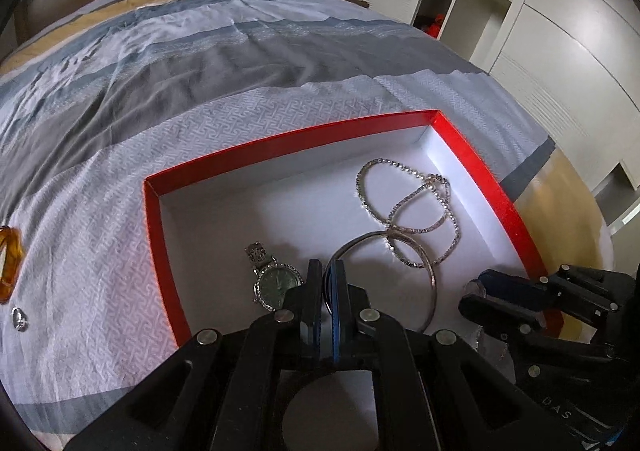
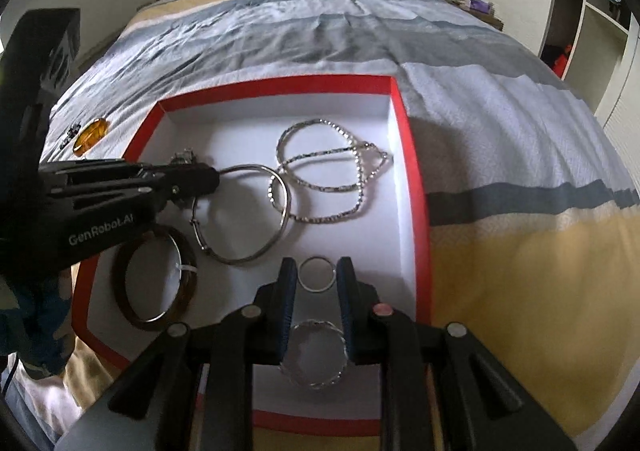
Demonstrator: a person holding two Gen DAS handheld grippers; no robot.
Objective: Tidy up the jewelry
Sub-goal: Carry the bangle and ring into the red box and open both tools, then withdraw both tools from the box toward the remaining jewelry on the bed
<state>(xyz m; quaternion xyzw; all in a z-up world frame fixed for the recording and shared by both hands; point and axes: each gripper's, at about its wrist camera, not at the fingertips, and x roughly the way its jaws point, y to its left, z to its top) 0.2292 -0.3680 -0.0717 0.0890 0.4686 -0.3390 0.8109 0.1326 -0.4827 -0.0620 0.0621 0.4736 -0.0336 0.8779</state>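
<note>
Bangle (image 2: 240,211): stiff, light, slick wire; left gripper (image 1: 327,271) pinches its rim. Right gripper (image 2: 317,271) clamps ring (image 2: 317,274) edgewise.

Reds, silvers and stripes in front of you

You see a box (image 2: 412,171) red outside and white inside; the thin bangle (image 2: 248,211), the sparkly chain (image 2: 332,187) and the small ring (image 2: 317,274) are silver; the wide bangle (image 2: 156,283) is dark brown; the watch (image 1: 276,283) shows a grey-green dial; the clip (image 2: 91,136) on your bedspread (image 2: 500,131) is amber; the bedspread runs in grey, pale blue, white and mustard bands; your gripper pads (image 2: 286,291) are blue on black.
</note>
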